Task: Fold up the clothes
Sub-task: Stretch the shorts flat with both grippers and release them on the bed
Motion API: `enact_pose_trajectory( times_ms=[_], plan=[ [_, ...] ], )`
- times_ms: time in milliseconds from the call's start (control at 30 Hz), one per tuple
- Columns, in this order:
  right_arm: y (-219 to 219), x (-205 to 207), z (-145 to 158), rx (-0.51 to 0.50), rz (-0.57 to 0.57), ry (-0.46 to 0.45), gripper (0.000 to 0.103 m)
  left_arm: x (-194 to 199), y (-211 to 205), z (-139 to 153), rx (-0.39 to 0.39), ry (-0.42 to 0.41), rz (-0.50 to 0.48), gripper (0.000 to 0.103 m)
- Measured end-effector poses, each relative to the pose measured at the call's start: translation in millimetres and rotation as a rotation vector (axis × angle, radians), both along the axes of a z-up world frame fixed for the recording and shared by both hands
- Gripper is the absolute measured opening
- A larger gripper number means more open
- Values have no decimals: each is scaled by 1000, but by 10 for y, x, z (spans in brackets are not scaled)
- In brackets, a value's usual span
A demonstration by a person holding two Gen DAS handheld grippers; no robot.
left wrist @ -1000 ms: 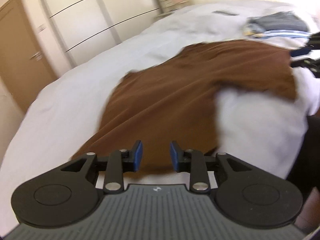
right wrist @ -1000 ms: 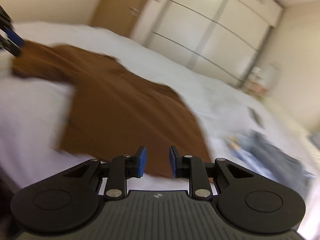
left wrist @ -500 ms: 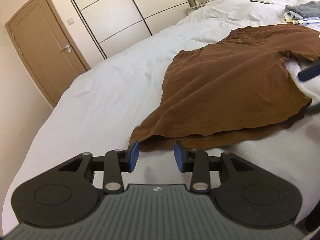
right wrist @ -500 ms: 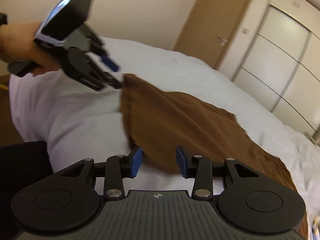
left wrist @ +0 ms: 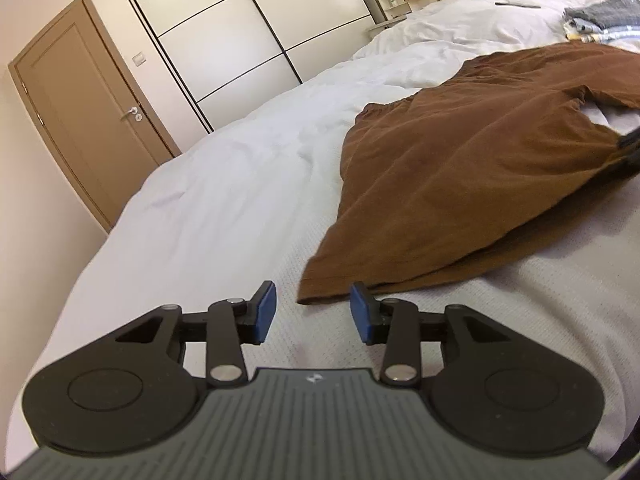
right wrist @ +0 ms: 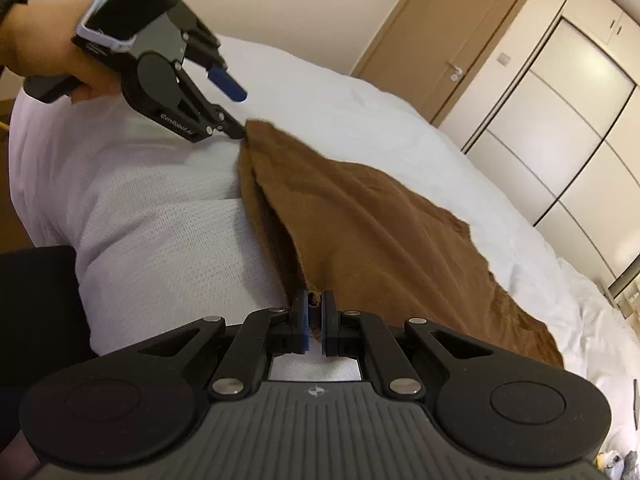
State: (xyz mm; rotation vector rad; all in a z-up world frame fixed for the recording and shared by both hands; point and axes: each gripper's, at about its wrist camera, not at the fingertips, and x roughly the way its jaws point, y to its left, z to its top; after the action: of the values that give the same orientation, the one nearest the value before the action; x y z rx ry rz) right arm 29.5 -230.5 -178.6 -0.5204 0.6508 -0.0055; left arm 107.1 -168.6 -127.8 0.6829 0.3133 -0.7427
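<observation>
A brown t-shirt (left wrist: 460, 184) lies spread on a white bed (left wrist: 224, 200); it also shows in the right wrist view (right wrist: 372, 232). My left gripper (left wrist: 312, 312) is open, its blue pads either side of the shirt's near hem corner, just short of it. In the right wrist view the left gripper (right wrist: 236, 114) is open at that corner. My right gripper (right wrist: 316, 324) is shut on the shirt's other hem corner, with brown cloth pinched between the pads. Its dark fingers show at the right edge of the left wrist view (left wrist: 628, 152).
A pile of folded grey and blue clothes (left wrist: 600, 20) sits at the far side of the bed. A brown door (left wrist: 92, 108) and white sliding wardrobes (left wrist: 248, 28) stand beyond the bed. The bed's front edge drops off at the left (right wrist: 24, 184).
Both grippers came down to the shirt's near hem. My right gripper closed on its hem corner. My left gripper moved close to the other corner, still open.
</observation>
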Motion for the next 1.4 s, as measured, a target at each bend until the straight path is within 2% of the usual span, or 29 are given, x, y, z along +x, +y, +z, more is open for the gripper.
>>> enact_pose_trajectory(
  times_ms=[200,333,400,500,567,700,800,833,867,900,933,1067,1267,1400],
  plan=[
    [-69,-120,-27,48,-8,21,3,107,-4,1,-9,26,-4,37],
    [-64,-134,-77,68,-21,37,4,151,63,84,-45,59,17,37],
    [-51,-145,-108,74,-24,44,5,187,145,169,-91,92,34,38],
    [-42,-168,-109,84,-26,36,6,276,252,312,-189,164,68,38],
    [-36,-183,-109,90,-27,30,7,363,245,362,-221,227,75,38],
    [-42,-220,-127,105,-31,19,7,602,128,321,-239,392,72,39],
    [-46,-242,-141,116,-40,12,7,795,77,206,-264,537,109,40],
    [-46,-248,-146,119,-43,10,7,831,80,167,-273,567,127,39],
    [-42,-254,-149,122,-46,5,7,836,90,150,-280,581,138,32],
    [-45,-257,-149,128,-49,2,7,822,109,153,-287,585,144,22],
    [-47,-259,-150,134,-51,-1,7,807,129,157,-294,588,151,0],
    [-36,-269,-147,147,-54,-14,7,677,199,250,-275,501,179,1],
    [-57,-323,-124,176,-46,-25,9,531,172,250,-187,424,211,3],
    [-111,-494,-84,205,-64,-27,5,248,178,348,-176,337,222,6]
  ],
)
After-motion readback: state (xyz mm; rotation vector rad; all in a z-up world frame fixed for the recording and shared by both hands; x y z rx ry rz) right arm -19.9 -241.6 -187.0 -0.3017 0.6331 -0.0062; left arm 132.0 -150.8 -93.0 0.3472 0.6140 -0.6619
